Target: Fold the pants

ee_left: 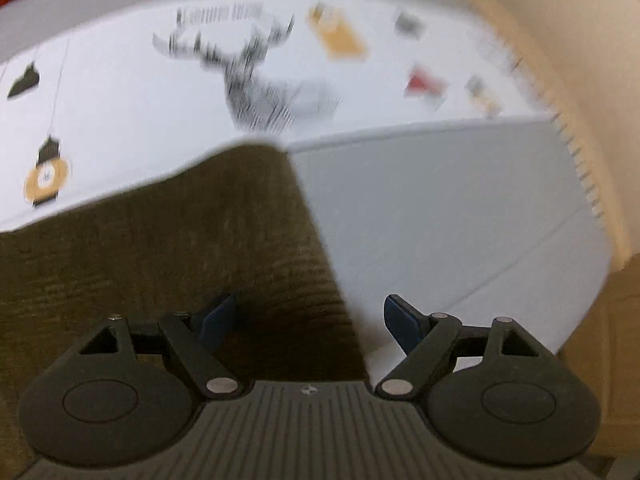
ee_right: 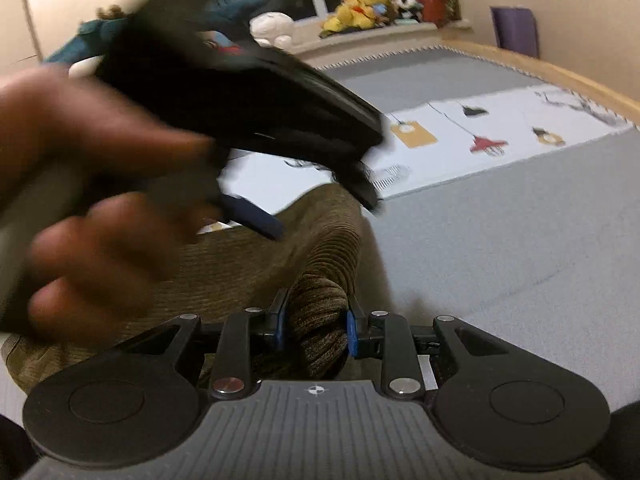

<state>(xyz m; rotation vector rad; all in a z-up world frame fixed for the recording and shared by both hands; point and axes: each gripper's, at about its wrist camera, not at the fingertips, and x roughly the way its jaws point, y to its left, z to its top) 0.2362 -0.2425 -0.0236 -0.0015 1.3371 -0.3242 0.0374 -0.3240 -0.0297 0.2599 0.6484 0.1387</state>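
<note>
The pants are olive-brown corduroy, spread on the bed; in the left wrist view they fill the lower left, their right edge running down between the fingers. My left gripper is open, hovering over that edge with nothing between its blue pads. In the right wrist view the pants lie bunched, and my right gripper is shut on a thick fold of them. The left gripper, blurred and held by a hand, crosses the upper left of that view above the pants.
A grey bed cover with a white printed sheet lies under the pants. A wooden bed frame runs along the far side. Stuffed toys sit on a window sill behind.
</note>
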